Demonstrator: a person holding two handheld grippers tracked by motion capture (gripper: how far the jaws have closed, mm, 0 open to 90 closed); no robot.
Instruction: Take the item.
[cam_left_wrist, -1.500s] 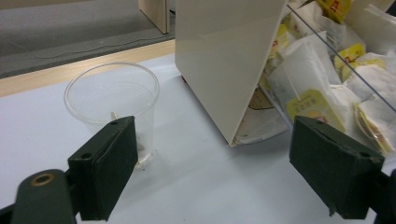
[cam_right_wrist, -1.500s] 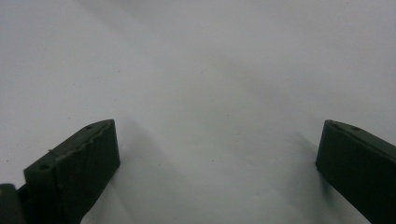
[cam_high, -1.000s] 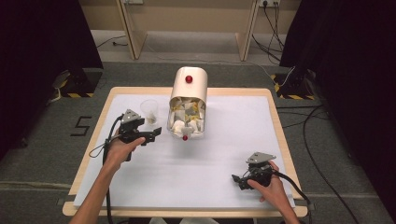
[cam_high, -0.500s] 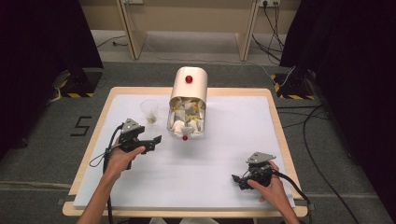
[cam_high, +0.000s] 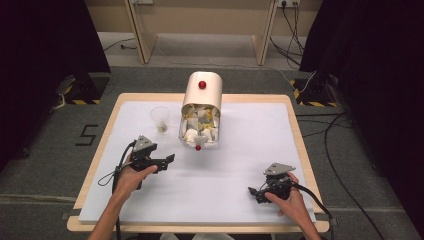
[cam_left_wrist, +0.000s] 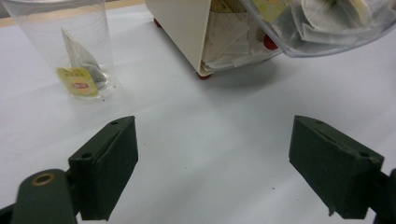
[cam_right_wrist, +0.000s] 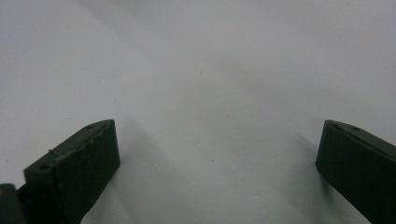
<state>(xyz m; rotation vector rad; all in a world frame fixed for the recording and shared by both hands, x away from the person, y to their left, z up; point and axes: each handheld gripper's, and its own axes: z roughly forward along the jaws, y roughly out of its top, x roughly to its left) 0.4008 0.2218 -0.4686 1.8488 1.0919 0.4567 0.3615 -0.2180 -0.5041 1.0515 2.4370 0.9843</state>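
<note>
The left gripper (cam_high: 159, 161) hovers low near a clear cup (cam_high: 160, 119) holding one tea bag (cam_left_wrist: 79, 70), jaws spread wide. The right gripper (cam_high: 256, 191) rests at the white surface (cam_high: 240, 150)'s near corner, jaws spread. A cream tea-bag dispenser (cam_high: 201, 109) stands mid-surface; grey floor surrounds.

Left gripper (cam_high: 167, 161) pulled back from cup (cam_high: 160, 119)

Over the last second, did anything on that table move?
The left gripper drew back from the clear cup toward the person, jaws open and empty. The right gripper, the cup with its tea bag and the cream dispenser stayed put.
</note>
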